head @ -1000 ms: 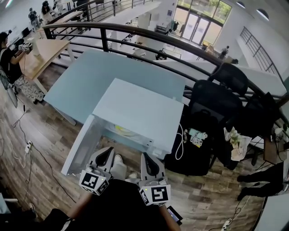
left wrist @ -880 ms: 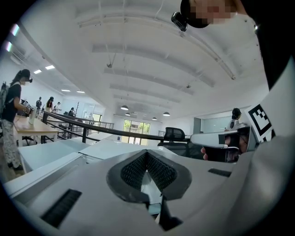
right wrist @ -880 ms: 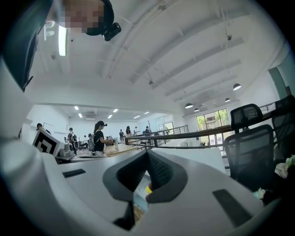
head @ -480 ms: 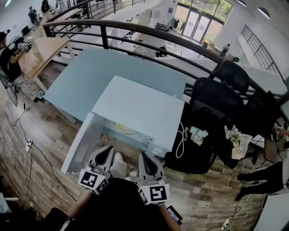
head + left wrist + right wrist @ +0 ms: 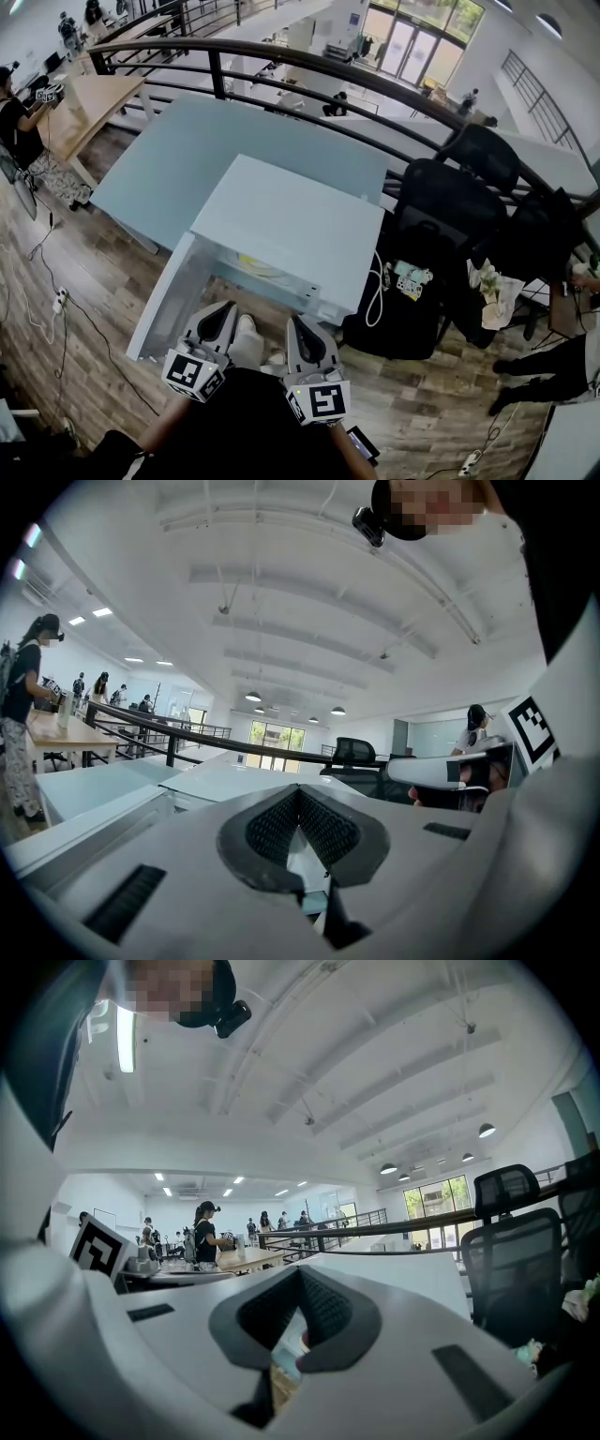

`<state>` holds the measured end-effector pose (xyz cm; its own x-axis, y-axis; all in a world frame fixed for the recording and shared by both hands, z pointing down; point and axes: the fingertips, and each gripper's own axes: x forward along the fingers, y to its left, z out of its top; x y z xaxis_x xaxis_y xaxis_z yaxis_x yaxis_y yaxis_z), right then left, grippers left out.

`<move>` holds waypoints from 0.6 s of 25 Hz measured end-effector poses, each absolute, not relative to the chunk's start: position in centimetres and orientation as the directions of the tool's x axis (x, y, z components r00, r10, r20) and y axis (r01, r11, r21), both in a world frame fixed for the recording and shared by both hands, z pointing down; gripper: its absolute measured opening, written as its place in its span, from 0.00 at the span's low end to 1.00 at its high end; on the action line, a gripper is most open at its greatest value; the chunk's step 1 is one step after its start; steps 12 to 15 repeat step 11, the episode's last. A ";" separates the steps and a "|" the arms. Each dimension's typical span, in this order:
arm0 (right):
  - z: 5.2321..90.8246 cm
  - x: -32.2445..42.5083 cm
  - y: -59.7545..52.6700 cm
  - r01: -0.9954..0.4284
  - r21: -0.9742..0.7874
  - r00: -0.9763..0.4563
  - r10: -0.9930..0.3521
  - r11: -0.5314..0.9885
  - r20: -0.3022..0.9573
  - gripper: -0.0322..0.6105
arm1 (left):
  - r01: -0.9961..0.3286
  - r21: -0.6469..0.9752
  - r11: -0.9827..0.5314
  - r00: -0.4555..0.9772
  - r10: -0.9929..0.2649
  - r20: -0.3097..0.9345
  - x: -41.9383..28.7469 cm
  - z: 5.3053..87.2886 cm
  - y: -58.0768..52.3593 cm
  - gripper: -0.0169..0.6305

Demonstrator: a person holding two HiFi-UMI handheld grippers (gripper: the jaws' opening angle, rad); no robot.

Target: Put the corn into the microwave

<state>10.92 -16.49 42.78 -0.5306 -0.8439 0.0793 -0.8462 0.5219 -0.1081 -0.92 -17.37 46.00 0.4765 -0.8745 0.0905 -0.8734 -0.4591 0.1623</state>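
Observation:
The white microwave stands on the pale table, seen from above, with its door swung open to the left. Inside the cavity a pale yellow shape lies on the turntable; it looks like the corn, though only part of it shows. Both grippers are held low, in front of the open cavity and short of it. The left gripper is shut with nothing between its pads. Beside it, the right gripper has its pads together and holds nothing.
The pale blue table runs back to a black railing. Black office chairs and a dark bag crowd the right side. A white cable hangs beside the microwave. A person stands at a wooden desk far left.

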 end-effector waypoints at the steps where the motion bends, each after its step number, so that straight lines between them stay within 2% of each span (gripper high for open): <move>1: 42.8 10.9 -16.5 -0.846 -0.109 -0.531 -0.843 0.523 0.081 0.06 | -0.873 0.164 -0.459 0.477 -0.875 0.090 -0.9 46.1 -17.4 0.03; 15: 43.2 10.5 -17.0 -0.840 -0.105 -0.541 -0.836 0.533 0.086 0.06 | -0.874 0.172 -0.454 0.472 -0.877 0.086 -1.3 46.7 -17.8 0.03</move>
